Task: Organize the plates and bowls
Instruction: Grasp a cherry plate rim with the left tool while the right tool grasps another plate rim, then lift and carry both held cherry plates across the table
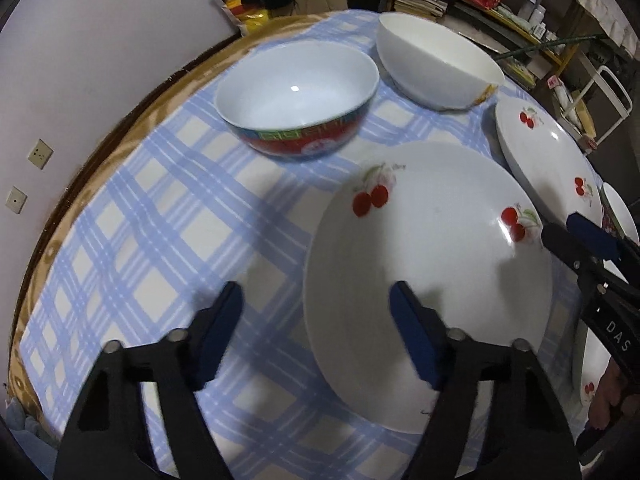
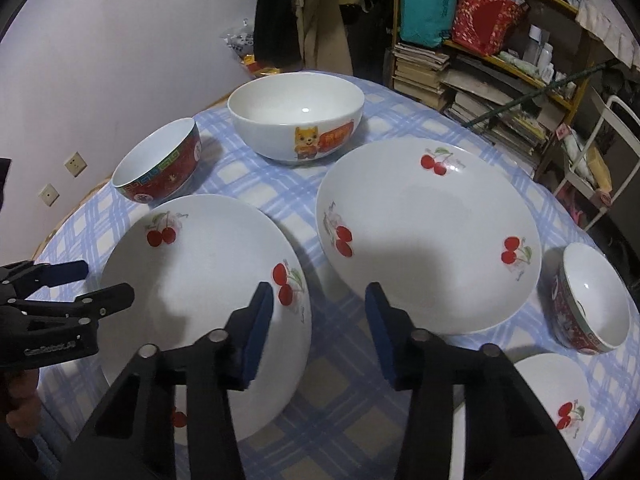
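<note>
On the table (image 2: pixel 352 420), two cherry plates lie side by side: the bigger plate (image 2: pixel 432 240) and the nearer plate (image 2: pixel 200 280). The step looks like reaching for the nearer plate; next the jaws must close on its rim. The left gripper (image 1: pixel 316 320) straddles its left edge, jaws apart. The right gripper (image 2: pixel 320 320) is above its right edge, jaws also apart, nothing held.

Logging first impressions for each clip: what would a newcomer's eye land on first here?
Two large white cherry-print plates fill the middle of the blue-checked tablecloth: the left plate and the bigger right plate, side by side. Behind them stand a red patterned bowl and a white bowl with a cartoon animal. The left gripper straddles the left plate's rim, and the right gripper hangs above the gap between the plates.
</note>
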